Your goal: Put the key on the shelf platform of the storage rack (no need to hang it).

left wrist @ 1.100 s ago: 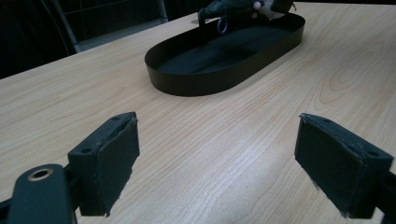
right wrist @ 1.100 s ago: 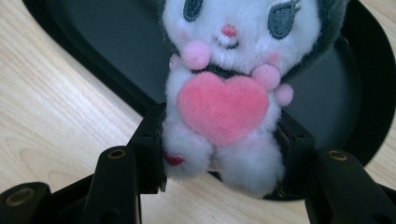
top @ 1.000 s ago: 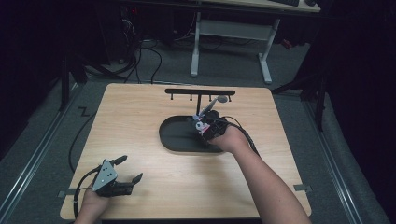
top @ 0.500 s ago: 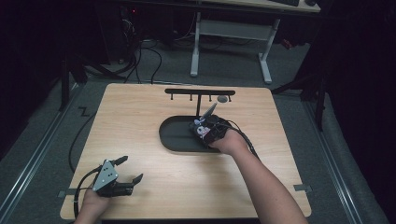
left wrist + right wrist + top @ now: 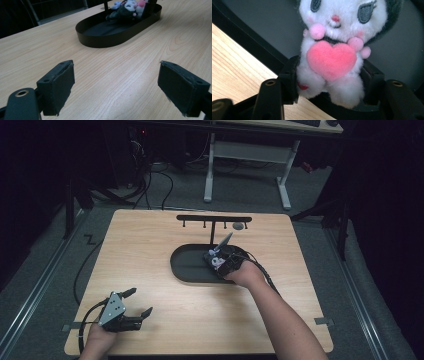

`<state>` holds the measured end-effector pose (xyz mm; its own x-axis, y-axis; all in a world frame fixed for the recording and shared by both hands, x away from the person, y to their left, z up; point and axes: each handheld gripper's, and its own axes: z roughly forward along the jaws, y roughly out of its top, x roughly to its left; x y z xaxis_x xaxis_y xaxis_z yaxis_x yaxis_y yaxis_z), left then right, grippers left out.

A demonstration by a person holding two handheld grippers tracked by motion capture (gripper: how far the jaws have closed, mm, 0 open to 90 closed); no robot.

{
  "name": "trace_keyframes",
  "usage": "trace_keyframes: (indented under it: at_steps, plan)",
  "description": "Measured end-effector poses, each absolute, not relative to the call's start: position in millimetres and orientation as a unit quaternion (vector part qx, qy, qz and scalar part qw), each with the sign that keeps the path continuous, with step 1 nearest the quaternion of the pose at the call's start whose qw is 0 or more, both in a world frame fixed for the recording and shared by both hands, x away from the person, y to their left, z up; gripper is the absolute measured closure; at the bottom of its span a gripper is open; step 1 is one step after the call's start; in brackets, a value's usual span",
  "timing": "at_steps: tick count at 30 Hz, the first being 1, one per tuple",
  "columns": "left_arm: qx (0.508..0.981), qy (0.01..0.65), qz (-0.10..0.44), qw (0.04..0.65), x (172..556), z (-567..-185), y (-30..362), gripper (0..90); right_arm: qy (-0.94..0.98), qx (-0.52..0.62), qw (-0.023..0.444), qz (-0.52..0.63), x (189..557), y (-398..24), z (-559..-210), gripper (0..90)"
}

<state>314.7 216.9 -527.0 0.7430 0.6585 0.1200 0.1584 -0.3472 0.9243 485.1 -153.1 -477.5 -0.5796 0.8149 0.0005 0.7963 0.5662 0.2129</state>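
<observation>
Plush toy (image 5: 332, 52) w/ pink heart sits between right claw (image 5: 329, 82), just easing apart; left claw (image 5: 125, 87) wide apart.

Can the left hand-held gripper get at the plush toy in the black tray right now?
Probably not cleanly: the plush toy sits between the jaws of the right hand-held gripper, which have just been opening, in the tray. The left hand-held gripper rests open, bare tabletop between.

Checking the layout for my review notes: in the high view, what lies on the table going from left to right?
Left tongs → black oval tray → plush toy at the tray's right end, with the right tongs around it → person's right forearm.
</observation>
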Motion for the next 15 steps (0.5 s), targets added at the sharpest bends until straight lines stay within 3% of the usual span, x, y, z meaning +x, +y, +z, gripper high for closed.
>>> trace_keyframes:
  at_steps: [6,15]
  plan:
    - [0.782,0.262,0.246,0.51,314,-527,218,14.4,0.878,0.463,0.054,0.104,484,-152,-472,31.4]
    - [0.786,0.259,0.244,0.506,315,-527,215,14.4,0.876,0.464,0.065,0.115,477,-157,-458,30.4]
